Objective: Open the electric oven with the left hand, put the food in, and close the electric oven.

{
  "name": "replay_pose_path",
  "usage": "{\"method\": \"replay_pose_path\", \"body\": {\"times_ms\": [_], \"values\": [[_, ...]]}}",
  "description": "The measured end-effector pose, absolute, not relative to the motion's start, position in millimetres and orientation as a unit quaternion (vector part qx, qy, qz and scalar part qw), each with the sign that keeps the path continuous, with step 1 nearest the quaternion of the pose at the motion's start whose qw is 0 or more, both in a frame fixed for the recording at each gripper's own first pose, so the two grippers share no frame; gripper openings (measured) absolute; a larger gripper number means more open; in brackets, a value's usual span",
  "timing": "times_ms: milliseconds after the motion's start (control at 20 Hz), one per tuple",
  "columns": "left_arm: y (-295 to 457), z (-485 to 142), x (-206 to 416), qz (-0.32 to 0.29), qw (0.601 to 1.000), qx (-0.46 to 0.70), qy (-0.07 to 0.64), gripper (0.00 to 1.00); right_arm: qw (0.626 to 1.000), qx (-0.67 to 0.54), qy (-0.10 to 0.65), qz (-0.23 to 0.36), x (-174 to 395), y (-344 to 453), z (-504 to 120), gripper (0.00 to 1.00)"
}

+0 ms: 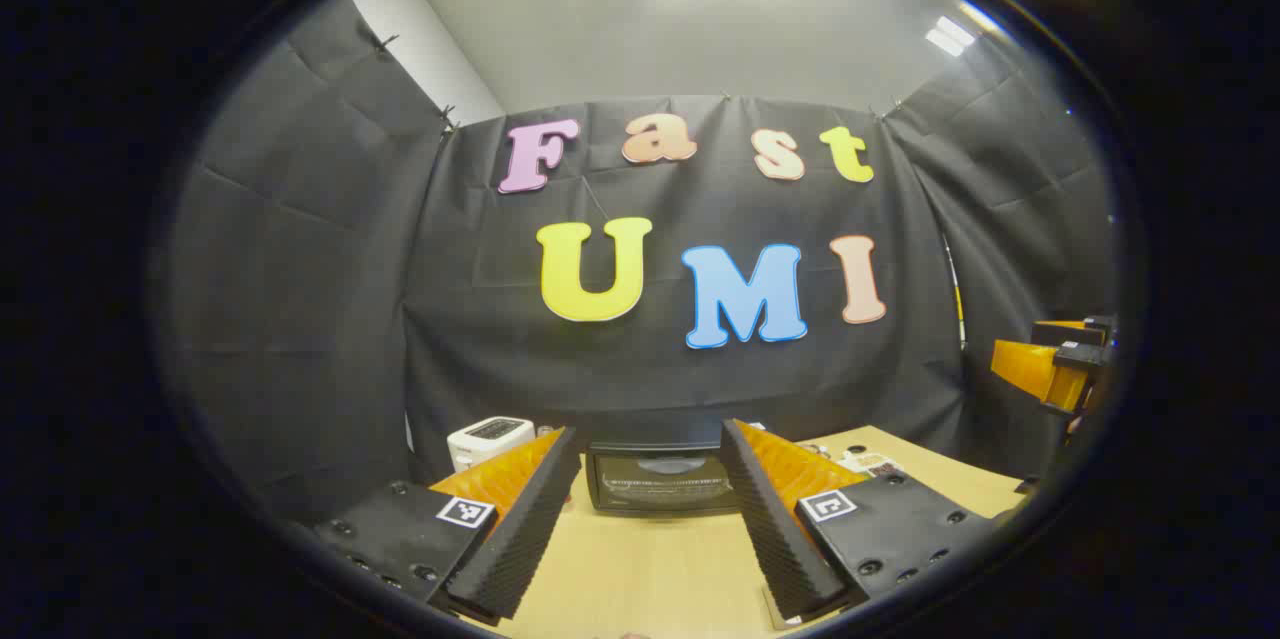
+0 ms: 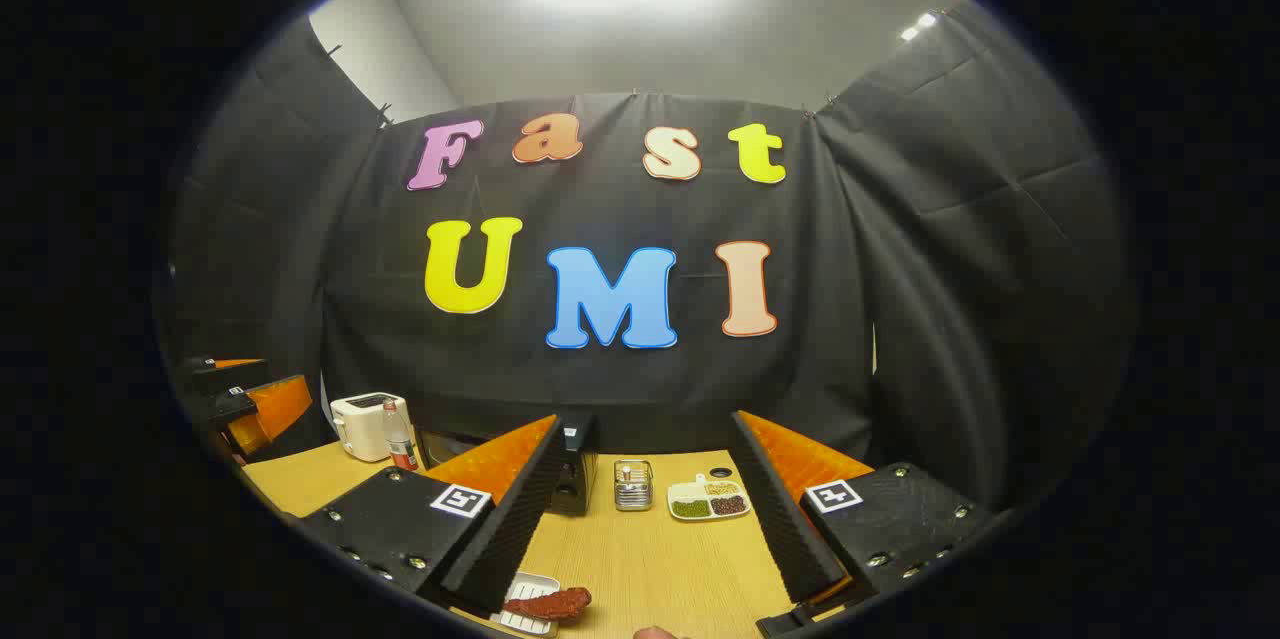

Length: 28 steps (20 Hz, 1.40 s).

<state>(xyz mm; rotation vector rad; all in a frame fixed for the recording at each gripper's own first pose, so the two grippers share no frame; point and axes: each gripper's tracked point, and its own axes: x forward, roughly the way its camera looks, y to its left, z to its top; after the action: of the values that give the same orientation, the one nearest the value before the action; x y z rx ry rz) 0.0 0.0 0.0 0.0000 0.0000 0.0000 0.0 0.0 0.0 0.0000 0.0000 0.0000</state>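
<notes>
Task at start, nothing done: electric oven (image 1: 660, 481) shut, low centre of left gripper view between spread, empty left gripper (image 1: 650, 529) fingers; food (image 2: 548, 604) on white tray (image 2: 528, 587), bottom of right gripper view, beside open, empty right gripper (image 2: 640, 539).

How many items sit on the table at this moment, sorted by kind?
Appliances: 2, the electric oven and the white toaster.
Food and its dishes: 3, the reddish food on its small white tray, and the divided snack plate.
Containers: 2, the bottle and the metal holder.
Total: 7.
</notes>
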Motion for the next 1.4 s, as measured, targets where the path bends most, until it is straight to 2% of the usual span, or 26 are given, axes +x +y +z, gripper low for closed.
{"method": "replay_pose_path", "body": {"times_ms": [1100,1250,1300,1400], "values": [[-35,9,19,0.014,1.000,-0.007,-0.012,0.99,1.000,-0.007,-0.006,0.020,23,-35,-10,0.99],[-36,6,28,0.026,1.000,0.001,-0.013,0.91,0.999,-0.004,-0.004,0.033,28,-42,-18,0.99],[-36,6,32,0.030,0.999,0.002,-0.013,0.99,0.999,-0.002,-0.002,0.036,30,-46,-21,0.99],[-37,5,40,0.037,0.999,0.002,-0.014,0.99,0.999,0.003,-0.004,0.043,31,-51,-23,0.99]]}}
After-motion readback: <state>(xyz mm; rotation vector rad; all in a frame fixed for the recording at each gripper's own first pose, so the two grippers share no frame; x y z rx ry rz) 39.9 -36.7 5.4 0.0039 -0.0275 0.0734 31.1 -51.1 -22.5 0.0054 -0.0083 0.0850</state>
